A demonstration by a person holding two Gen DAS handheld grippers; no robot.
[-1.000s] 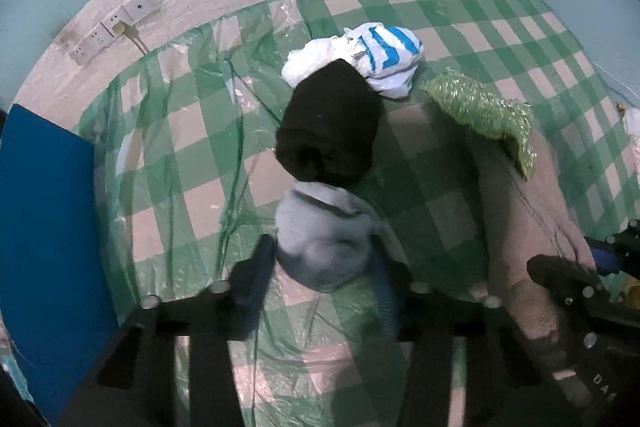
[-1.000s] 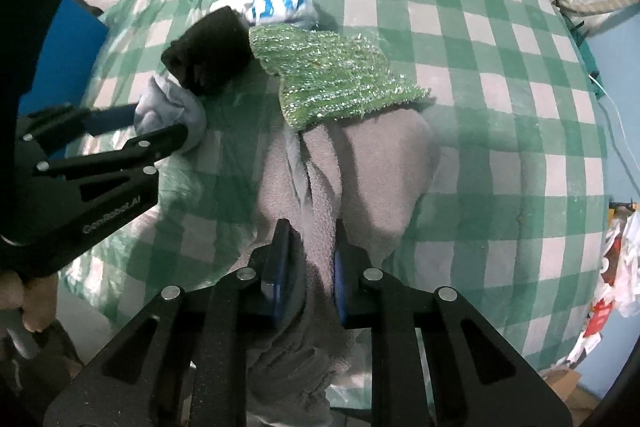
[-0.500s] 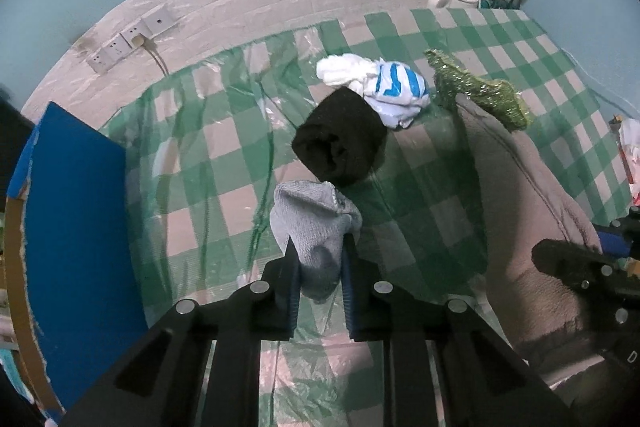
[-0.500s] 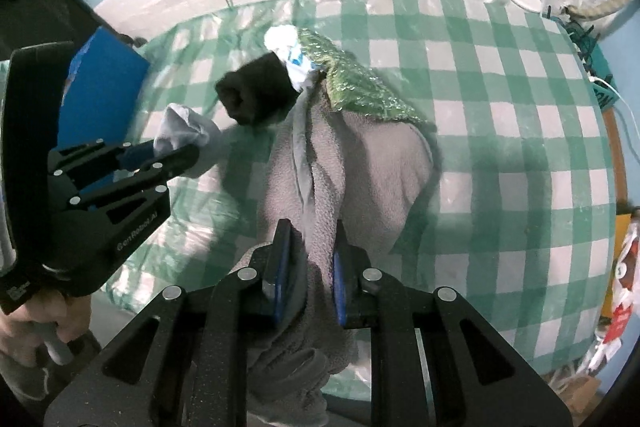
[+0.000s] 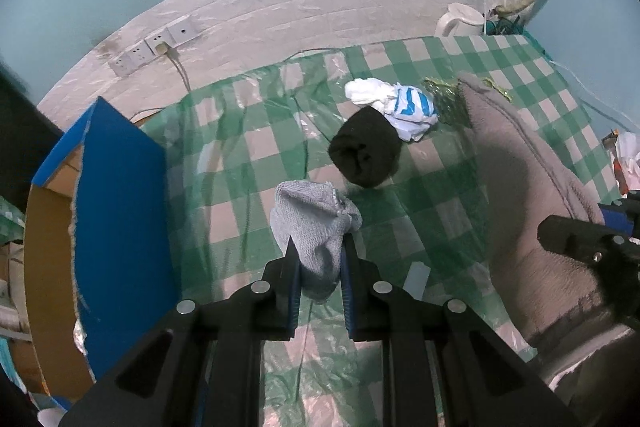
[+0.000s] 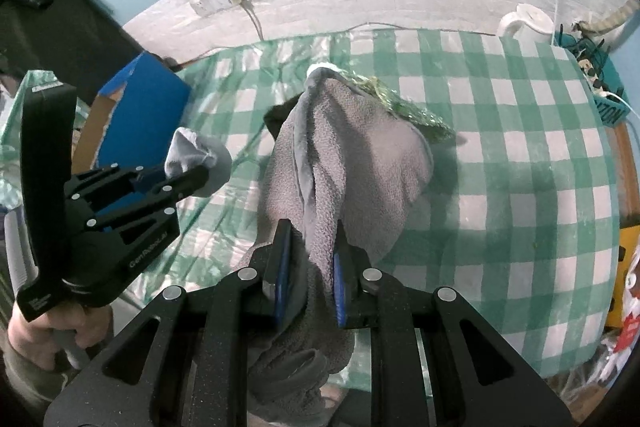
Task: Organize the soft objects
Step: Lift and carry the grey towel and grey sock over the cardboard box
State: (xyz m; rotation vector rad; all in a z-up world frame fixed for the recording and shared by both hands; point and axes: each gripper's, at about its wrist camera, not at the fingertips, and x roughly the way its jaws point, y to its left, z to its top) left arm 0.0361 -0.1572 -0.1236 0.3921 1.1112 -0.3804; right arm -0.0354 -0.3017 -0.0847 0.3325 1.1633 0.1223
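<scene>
On left gripper [image 6: 188, 171] body, white lettering reads "GenRobot.AI".

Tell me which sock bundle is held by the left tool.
The light grey sock bundle; the black bundle and the blue-striped white bundle lie on the table.

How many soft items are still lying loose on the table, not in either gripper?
3: the black sock roll, the white-and-blue striped bundle behind it, and the sparkly green cloth partly under the lifted grey towel. More may be hidden beneath the towel.

The left gripper [image 6: 198, 173] body reads "GenRobot.AI" in white lettering.
</scene>
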